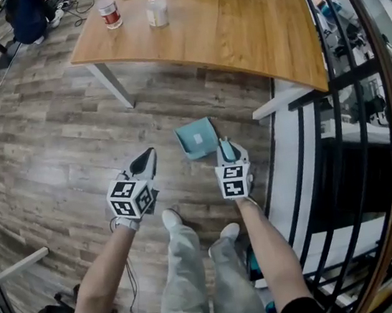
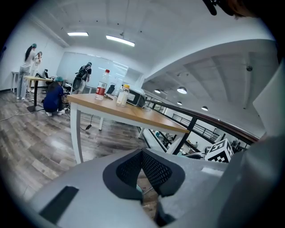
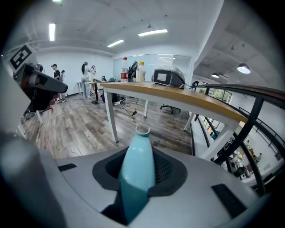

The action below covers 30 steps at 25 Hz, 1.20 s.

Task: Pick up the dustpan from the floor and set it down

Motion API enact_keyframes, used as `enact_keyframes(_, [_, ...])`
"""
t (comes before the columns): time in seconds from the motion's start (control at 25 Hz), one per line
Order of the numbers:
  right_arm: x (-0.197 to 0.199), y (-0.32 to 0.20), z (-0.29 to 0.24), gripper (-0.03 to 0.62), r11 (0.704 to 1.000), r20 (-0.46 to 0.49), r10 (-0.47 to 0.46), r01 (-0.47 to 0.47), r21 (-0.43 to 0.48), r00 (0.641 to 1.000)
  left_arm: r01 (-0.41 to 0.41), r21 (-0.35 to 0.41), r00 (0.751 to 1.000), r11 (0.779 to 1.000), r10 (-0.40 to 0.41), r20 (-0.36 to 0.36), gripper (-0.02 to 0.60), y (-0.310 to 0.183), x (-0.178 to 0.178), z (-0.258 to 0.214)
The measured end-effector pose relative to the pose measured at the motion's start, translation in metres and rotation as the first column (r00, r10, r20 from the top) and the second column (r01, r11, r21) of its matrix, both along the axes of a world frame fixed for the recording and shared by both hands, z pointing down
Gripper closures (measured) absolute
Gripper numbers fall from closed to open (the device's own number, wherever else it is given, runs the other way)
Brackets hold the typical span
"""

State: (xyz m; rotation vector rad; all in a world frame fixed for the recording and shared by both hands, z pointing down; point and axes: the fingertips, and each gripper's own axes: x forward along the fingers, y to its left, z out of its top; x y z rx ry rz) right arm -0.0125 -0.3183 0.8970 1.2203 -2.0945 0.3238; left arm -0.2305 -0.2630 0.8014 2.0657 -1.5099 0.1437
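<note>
The teal dustpan (image 1: pixel 197 139) is over the wooden floor just ahead of my feet, its pan tilted with the open side up and to the left. Whether it touches the floor I cannot tell. My right gripper (image 1: pixel 227 148) is shut on its teal handle (image 3: pixel 138 171), which runs up between the black pads and ends in a ring. My left gripper (image 1: pixel 147 160) is beside it on the left, apart from the pan, jaws shut with nothing between them. In the left gripper view, the pads (image 2: pixel 153 171) meet at the tip.
A wooden table (image 1: pixel 235 23) stands ahead with two bottles (image 1: pixel 107 5) (image 1: pixel 155 7) and a white leg (image 1: pixel 113 84). A black metal railing (image 1: pixel 361 93) and a white ledge run along the right. My shoes (image 1: pixel 172 219) are right behind the grippers. Several people stand far off.
</note>
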Motion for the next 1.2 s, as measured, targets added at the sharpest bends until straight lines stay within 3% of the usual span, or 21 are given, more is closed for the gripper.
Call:
enact_keyframes(0.44, [-0.001, 0.021, 0.028, 0.497, 0.999, -0.015, 0.032, -0.032, -0.038, 0.999, -0.003, -0.048, 1.000, 0.999, 0.002, -0.005, 0.584, 0.008, -0.019, 0.025])
enact_keyframes(0.6, [-0.001, 0.029, 0.033, 0.459, 0.996, -0.007, 0.045, -0.045, -0.081, 0.999, -0.022, -0.055, 1.000, 0.998, 0.022, -0.008, 0.584, 0.008, -0.017, 0.026])
enact_keyframes(0.96, [-0.001, 0.035, 0.013, 0.425, 0.992, 0.031, 0.084, -0.080, -0.096, 0.996, -0.087, -0.083, 0.996, 0.993, 0.087, -0.007, 0.584, 0.007, -0.004, 0.016])
enact_keyframes(1.2, [0.002, 0.043, -0.017, 0.411, 0.995, 0.094, 0.065, -0.056, -0.086, 0.993, -0.077, -0.079, 0.997, 0.994, 0.078, 0.016, 0.584, 0.018, 0.000, -0.006])
